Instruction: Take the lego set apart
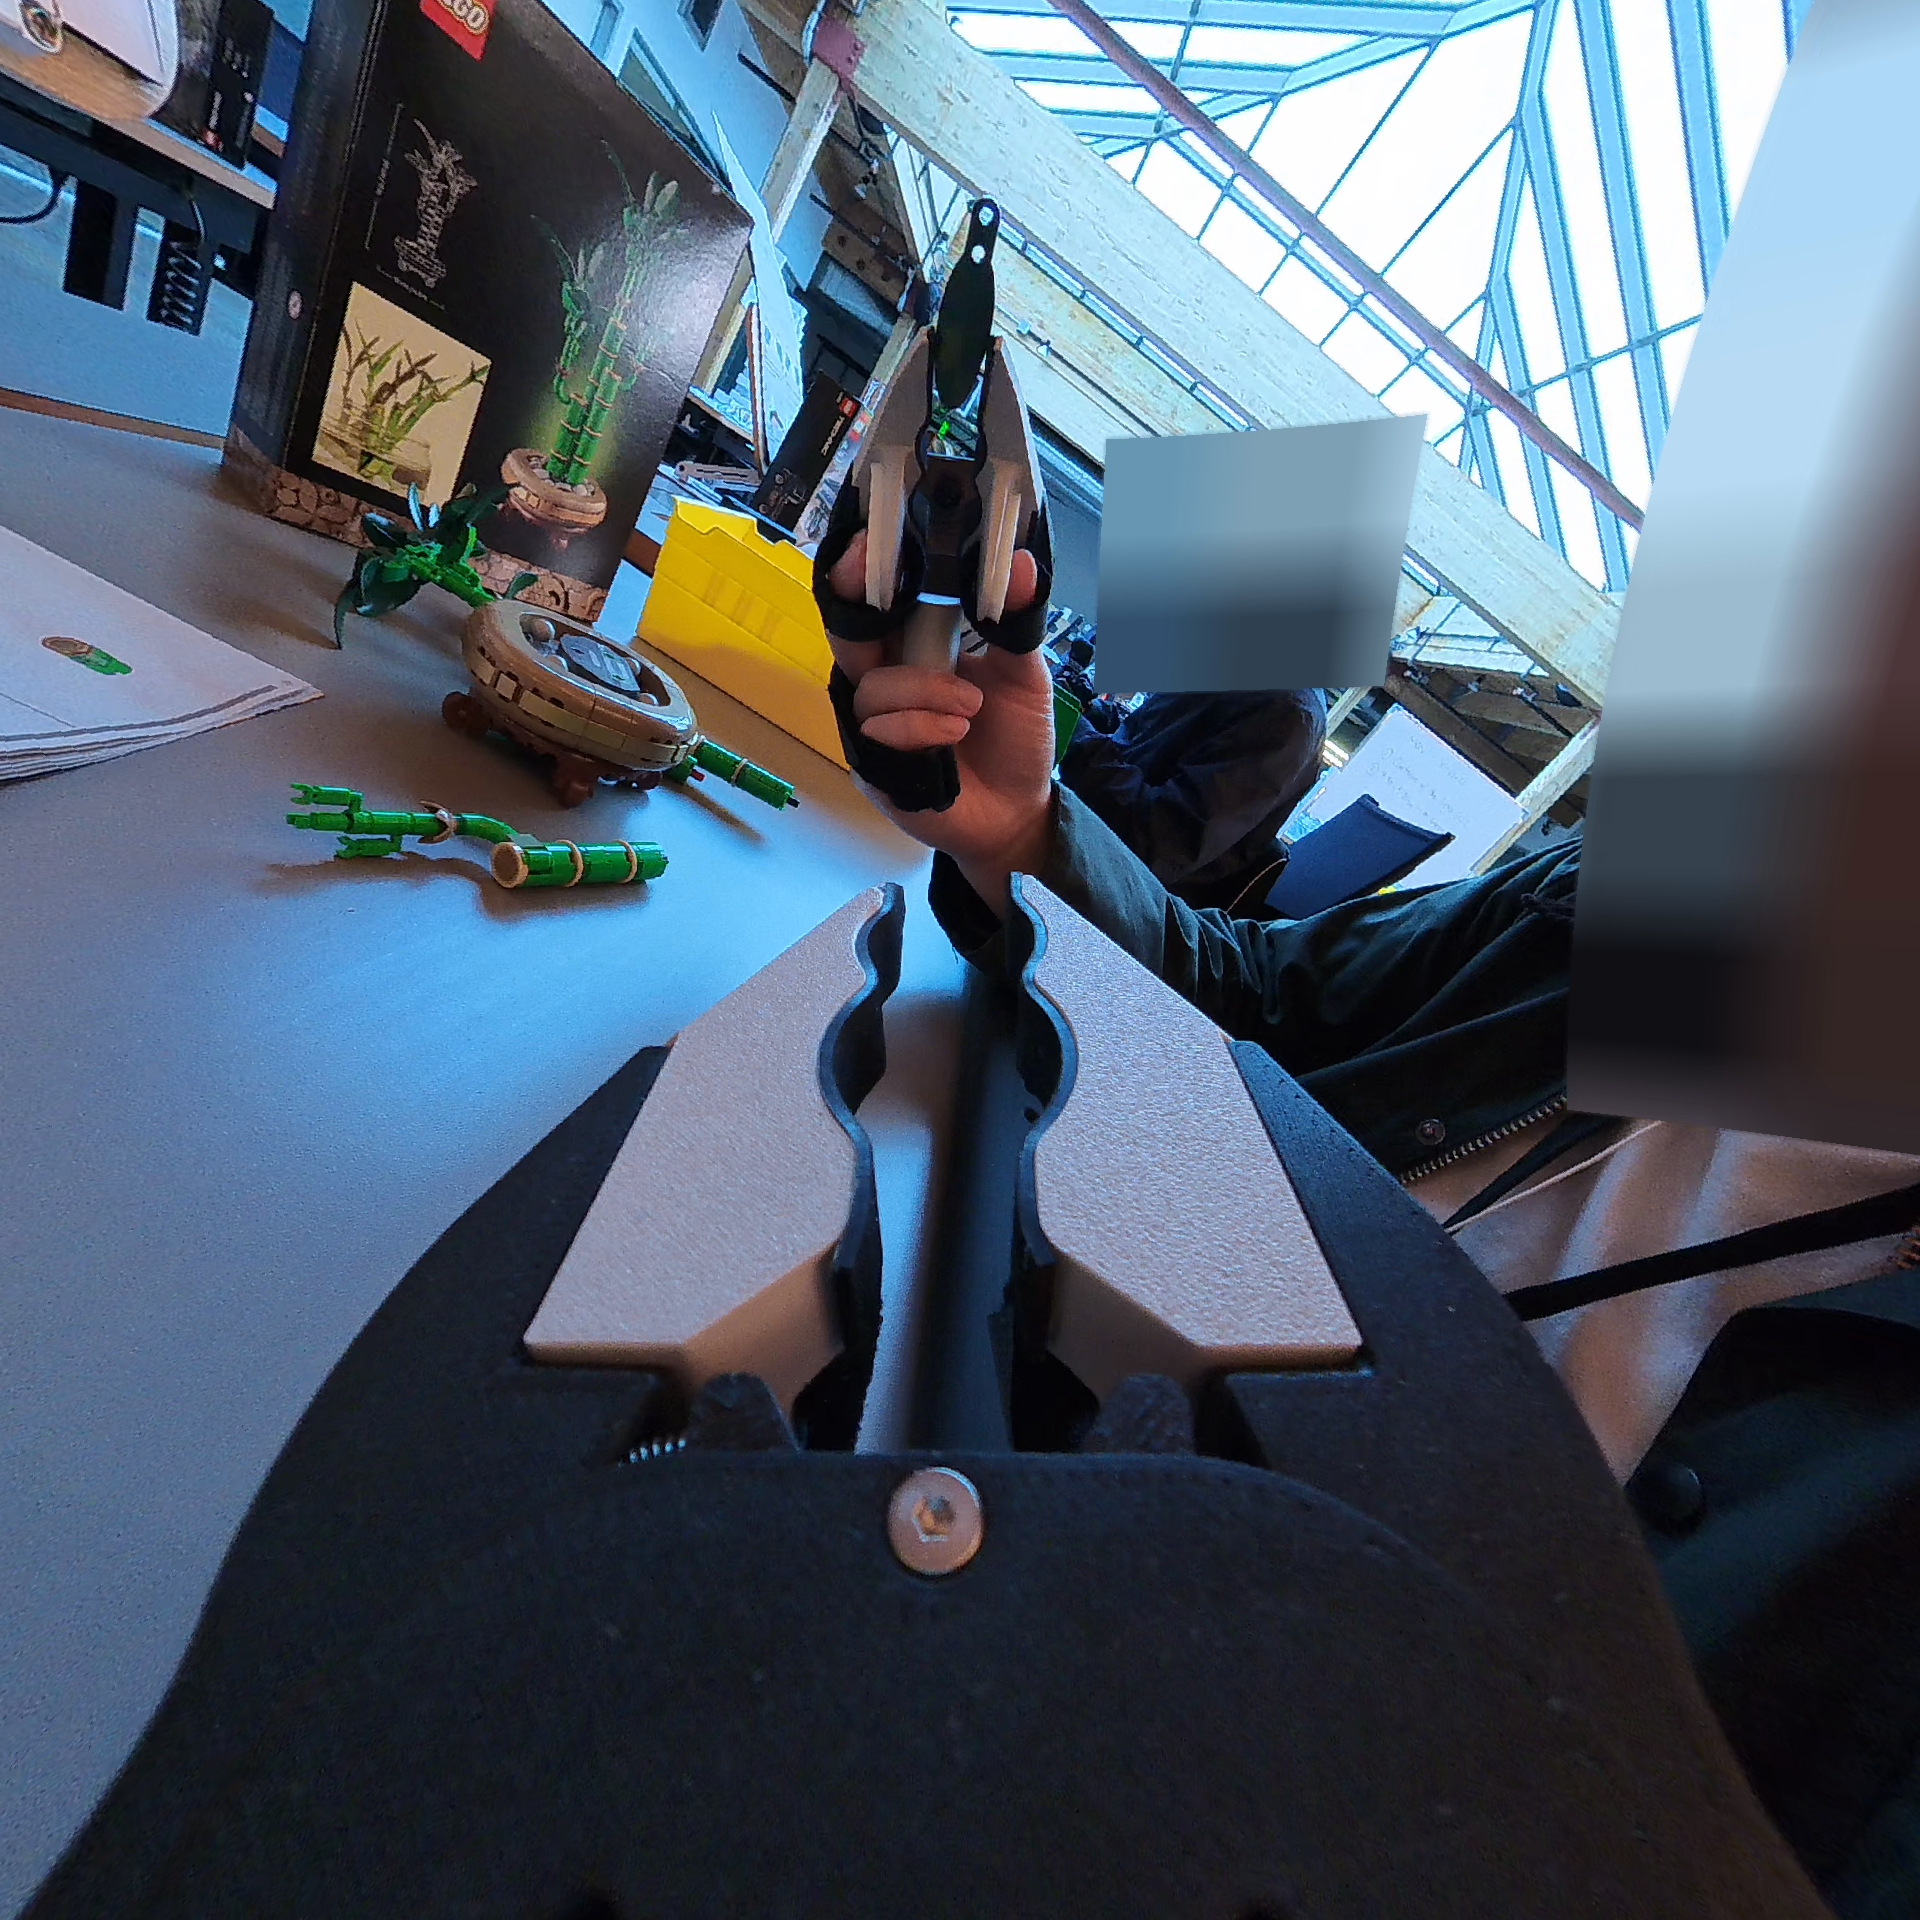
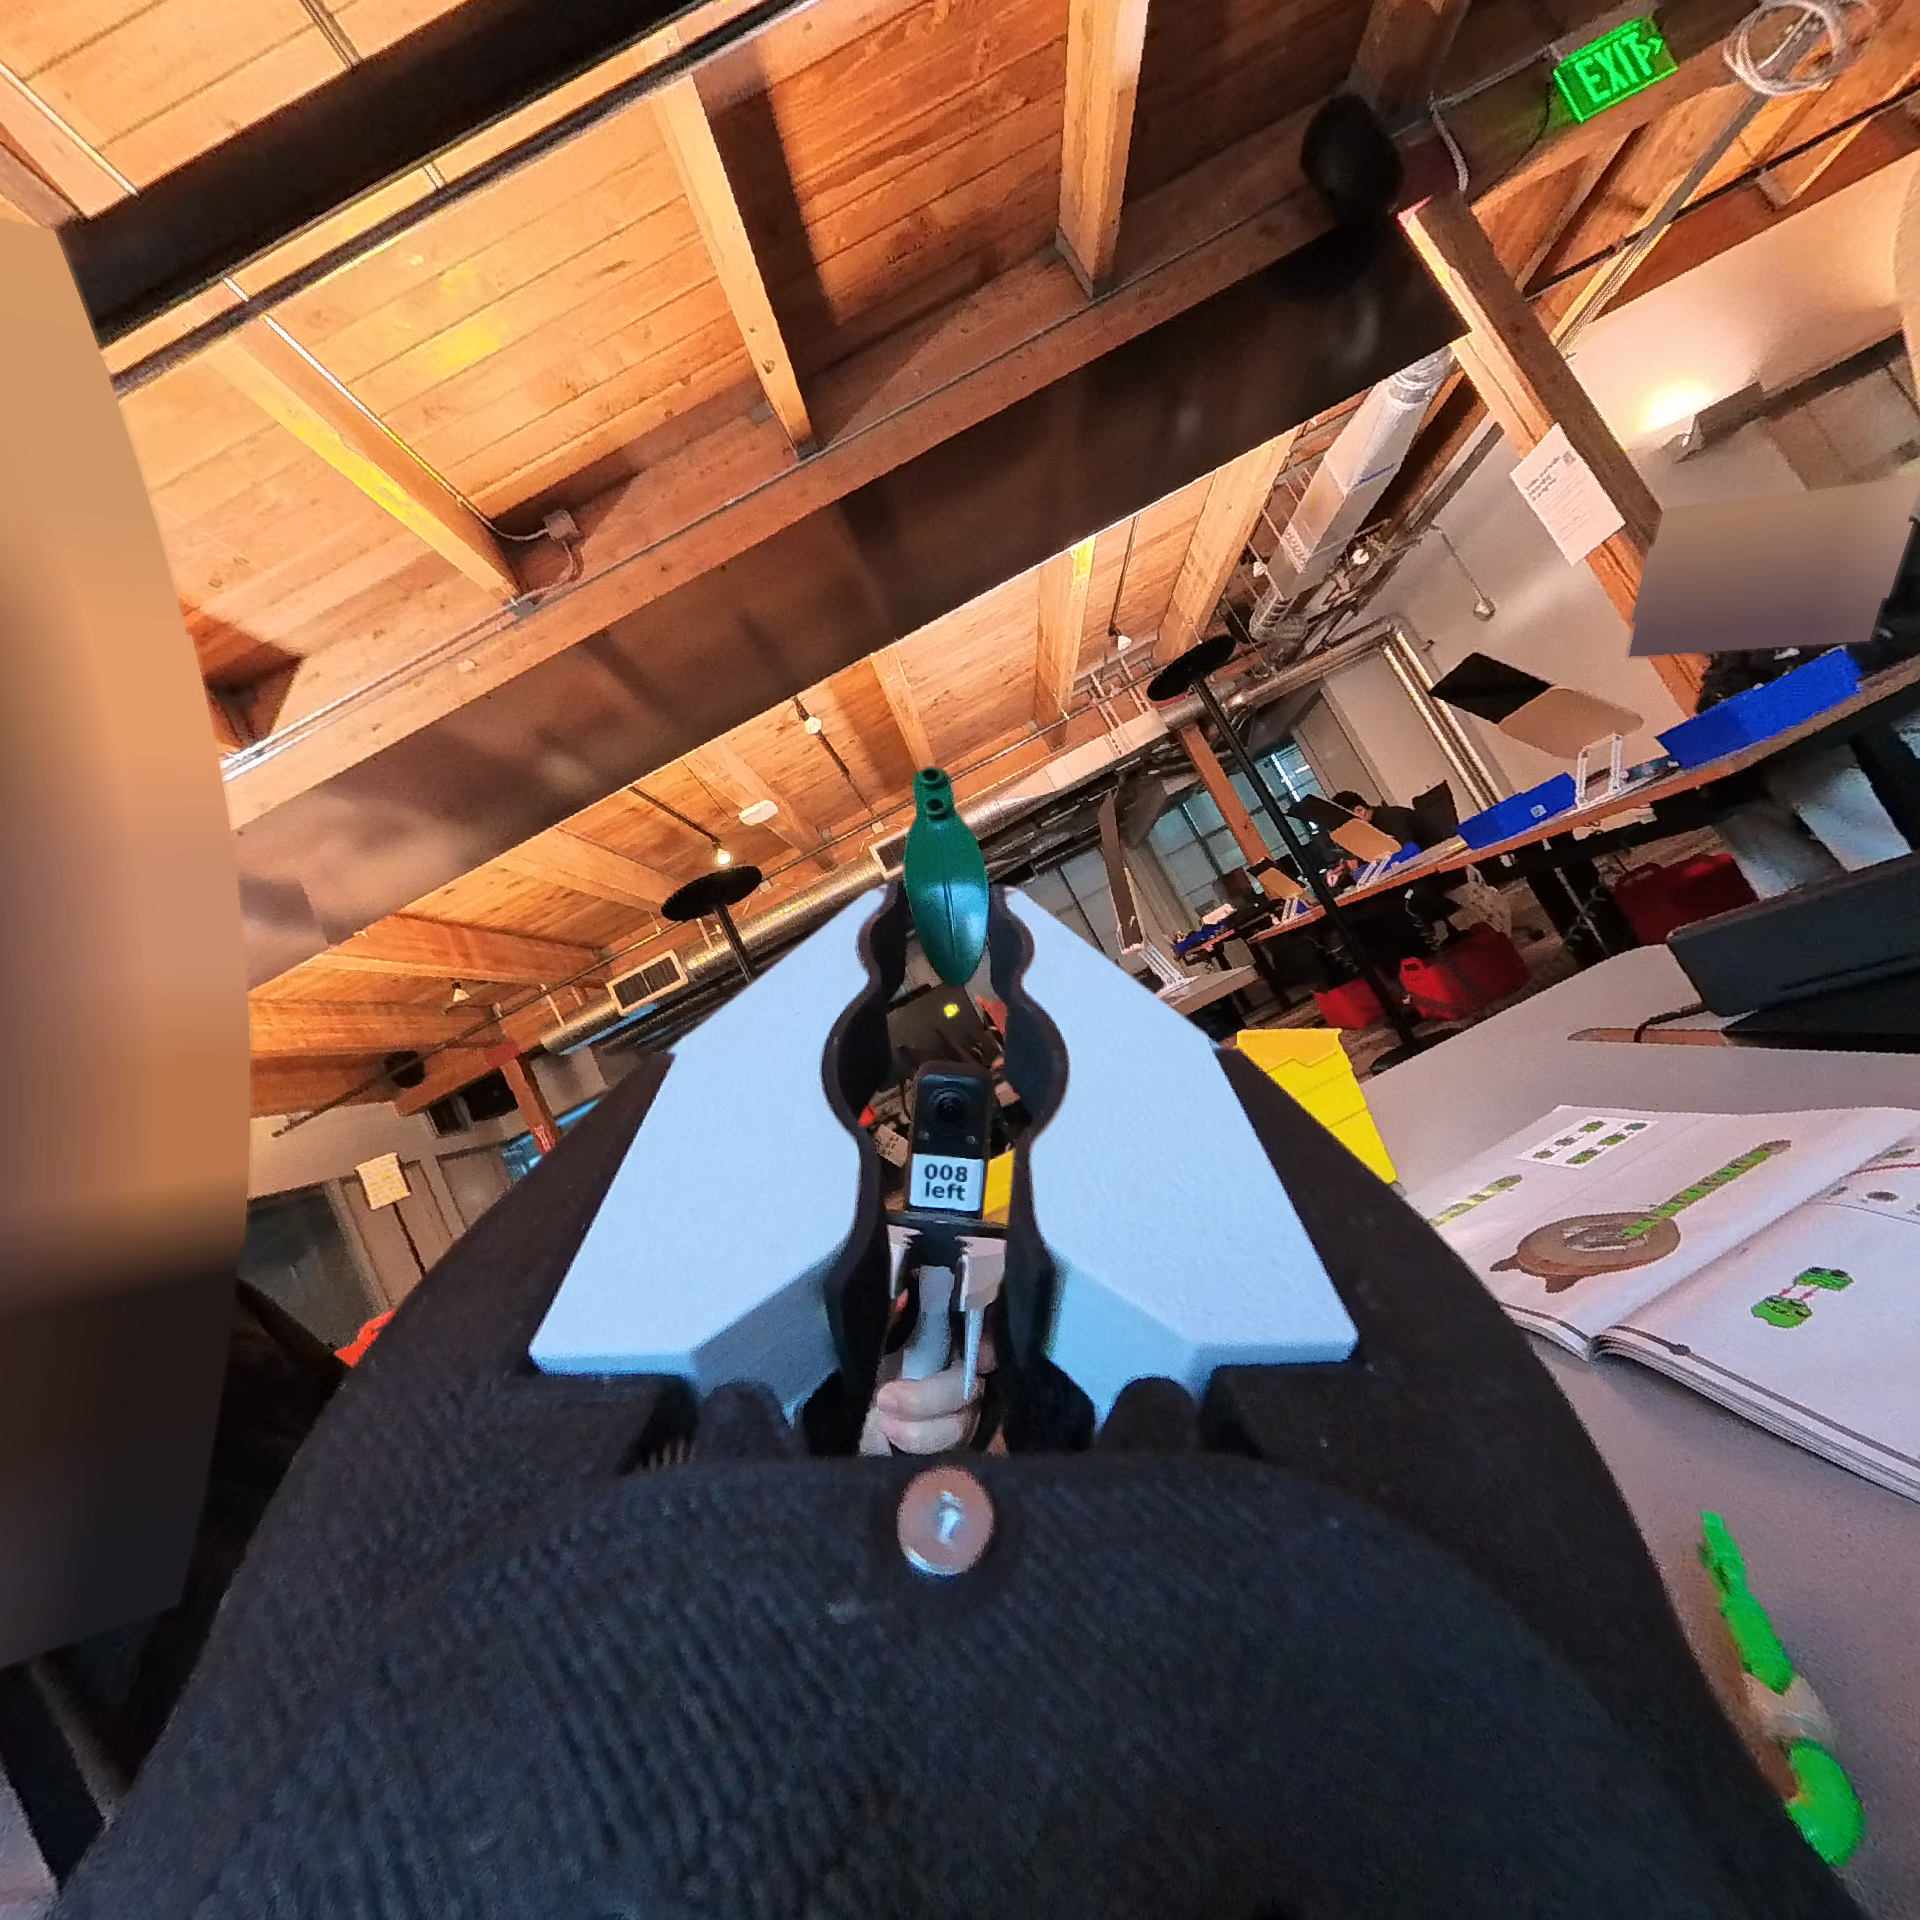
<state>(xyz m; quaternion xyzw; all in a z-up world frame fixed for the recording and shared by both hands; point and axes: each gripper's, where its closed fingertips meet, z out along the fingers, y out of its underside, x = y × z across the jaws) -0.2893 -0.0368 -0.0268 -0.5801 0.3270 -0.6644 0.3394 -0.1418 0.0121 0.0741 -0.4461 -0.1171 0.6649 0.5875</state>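
My right gripper [image 2: 948,920] is shut on a dark green lego leaf [image 2: 940,883] and holds it up in the air, tip pointing away. The left wrist view shows it too, held in a hand [image 1: 964,343] with the leaf [image 1: 971,281] sticking out above the table edge. My left gripper [image 1: 958,894] is open and empty, aimed at the right one. On the grey table [image 1: 312,1039] lie a round tan lego pot base [image 1: 577,691], a bent green bamboo stalk [image 1: 488,831], a leafy stalk [image 1: 426,561] and a short stalk piece [image 1: 743,774].
The lego box [image 1: 468,291] stands behind the pot. A yellow bin [image 1: 743,613] sits at the table's far edge. An open instruction booklet [image 2: 1714,1268] lies on the table, and a blurred green stalk piece [image 2: 1777,1683] shows at the lower right. A person's dark sleeve [image 1: 1299,966] reaches in.
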